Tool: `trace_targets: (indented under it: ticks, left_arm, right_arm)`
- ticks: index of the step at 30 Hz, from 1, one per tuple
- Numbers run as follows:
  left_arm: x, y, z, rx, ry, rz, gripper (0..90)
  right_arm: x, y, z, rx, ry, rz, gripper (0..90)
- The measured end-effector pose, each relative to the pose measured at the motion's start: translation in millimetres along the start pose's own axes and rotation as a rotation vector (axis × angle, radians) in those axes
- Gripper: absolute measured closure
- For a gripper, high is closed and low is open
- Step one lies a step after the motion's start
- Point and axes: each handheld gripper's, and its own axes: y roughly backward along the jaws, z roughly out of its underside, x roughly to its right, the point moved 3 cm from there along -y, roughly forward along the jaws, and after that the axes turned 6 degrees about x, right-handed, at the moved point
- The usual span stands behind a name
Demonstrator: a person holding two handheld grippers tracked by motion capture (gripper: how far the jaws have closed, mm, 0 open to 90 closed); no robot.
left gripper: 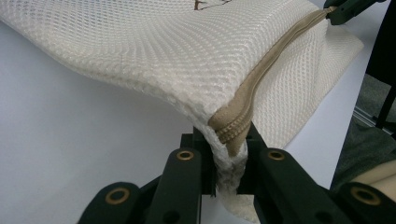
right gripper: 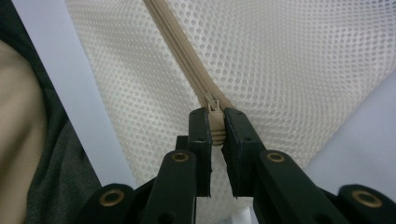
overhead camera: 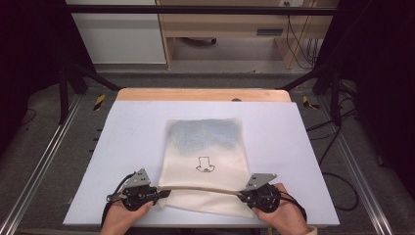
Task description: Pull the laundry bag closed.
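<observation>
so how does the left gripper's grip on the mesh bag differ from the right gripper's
The left gripper pinches the corner of the mesh bag, fabric and the end of the zipper together; the right gripper clamps just the zipper pull. Left sits at the bag's left end, right at its right end. Both are shut, the zipper stretched between them.

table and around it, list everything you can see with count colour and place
mesh bag: 1, cream, middle of table, small black drawing on it, bluish contents in far half
zipper: 1, tan, along the bag's near edge, closed as far as shown
zipper pull: 1, tan, at the right end
table: 1, pale lilac top, wooden far edge
cabinet: 1, light wood, behind table
left gripper: 1, black, fingers shut on the bag's left zipper end
right gripper: 1, black, fingers shut on the zipper pull
hands: 2, near edge
</observation>
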Motion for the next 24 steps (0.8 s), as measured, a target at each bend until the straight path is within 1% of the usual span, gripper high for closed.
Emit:
trace_targets:
  ticks: [5, 8, 24]
  left_arm:
    - [-0.7, 0.1, 0.3, -0.001, 0.001, 0.002, 82.3]
    - [-0.4, -0.2, 0.4, -0.004, 0.001, 0.004, 82.3]
    - [-1.2, 0.6, 0.0, -0.002, 0.004, 0.002, 82.2]
  right_arm:
    - [4.6, 2.5, 4.7, -0.003, -0.019, 0.005, 81.9]
    - [5.2, 3.9, 6.4, 0.005, -0.030, 0.006, 81.9]
    - [11.0, 10.4, 16.0, 0.011, -0.062, 0.023, 81.9]
